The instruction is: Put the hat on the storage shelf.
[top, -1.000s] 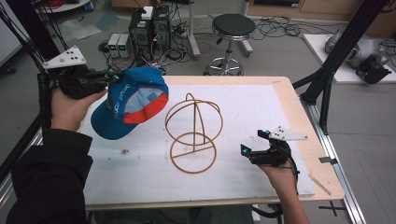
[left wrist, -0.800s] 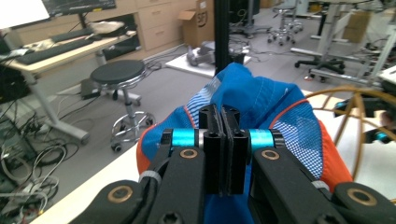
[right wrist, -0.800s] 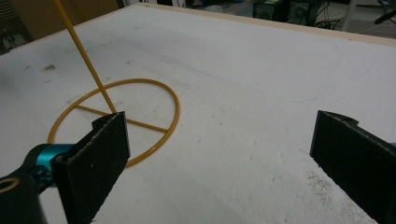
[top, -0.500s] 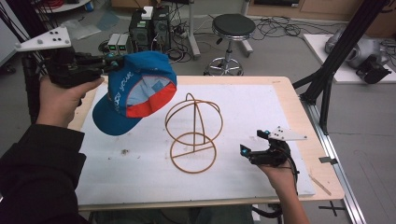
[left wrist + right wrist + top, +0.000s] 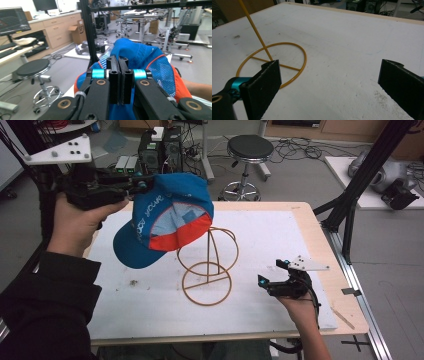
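at the far left the left hand-held gripper is clamped tight on the edge of a blue cap with an orange inner brim – the cap hangs in the air, tilted, above the desk and just left of the top of the wire stand. the stand sits mid-desk on its ring base. near right, the right hand-held gripper rests low over the desk – jaws wide apart, holding nothing.

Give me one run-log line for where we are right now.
left gripper: shut on blue cap, held above table | wire hat stand: bare | right gripper: open, empty, low beside stand | cap not on stand
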The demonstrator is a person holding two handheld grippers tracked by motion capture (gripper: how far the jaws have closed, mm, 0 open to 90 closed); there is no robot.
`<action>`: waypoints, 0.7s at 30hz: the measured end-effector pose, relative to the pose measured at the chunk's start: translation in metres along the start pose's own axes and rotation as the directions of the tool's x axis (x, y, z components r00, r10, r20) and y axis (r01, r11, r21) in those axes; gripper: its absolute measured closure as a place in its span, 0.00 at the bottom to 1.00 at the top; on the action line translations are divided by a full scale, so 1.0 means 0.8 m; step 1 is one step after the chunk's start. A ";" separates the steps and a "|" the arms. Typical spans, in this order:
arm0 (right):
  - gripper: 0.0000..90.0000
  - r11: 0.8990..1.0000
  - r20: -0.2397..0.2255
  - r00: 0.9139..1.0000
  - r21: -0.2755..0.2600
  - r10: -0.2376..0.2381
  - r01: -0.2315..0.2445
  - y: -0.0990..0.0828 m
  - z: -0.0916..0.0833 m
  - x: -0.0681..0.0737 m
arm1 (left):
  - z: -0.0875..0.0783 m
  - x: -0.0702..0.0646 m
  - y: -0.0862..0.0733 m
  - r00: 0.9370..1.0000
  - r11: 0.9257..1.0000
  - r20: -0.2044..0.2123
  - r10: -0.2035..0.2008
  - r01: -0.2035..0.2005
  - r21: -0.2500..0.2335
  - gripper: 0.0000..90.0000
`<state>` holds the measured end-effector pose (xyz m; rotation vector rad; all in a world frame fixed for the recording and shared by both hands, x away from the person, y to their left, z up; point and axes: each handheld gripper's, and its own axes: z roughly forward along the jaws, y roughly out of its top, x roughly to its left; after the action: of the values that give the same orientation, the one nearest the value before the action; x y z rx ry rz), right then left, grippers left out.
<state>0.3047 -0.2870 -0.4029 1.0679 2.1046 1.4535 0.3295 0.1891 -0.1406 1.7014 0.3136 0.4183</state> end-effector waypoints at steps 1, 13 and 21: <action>0.04 1.000 0.004 1.000 -0.002 -0.001 0.001 0.000 -0.001 -0.001 | 0.005 -0.002 0.000 1.000 1.000 0.007 -0.001 0.001 0.001 0.98; 0.04 1.000 0.011 1.000 -0.013 0.008 -0.008 -0.001 -0.004 -0.006 | 0.075 -0.020 -0.022 0.997 0.999 0.074 -0.012 0.008 0.046 0.98; 0.04 1.000 0.015 1.000 -0.018 0.007 -0.007 0.000 -0.007 -0.007 | 0.112 -0.028 -0.054 0.996 0.990 0.090 -0.005 -0.008 0.144 0.98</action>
<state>0.3046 -0.2946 -0.4018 1.0769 2.0759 1.4605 0.3501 0.1072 -0.1982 1.8558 0.2821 0.3245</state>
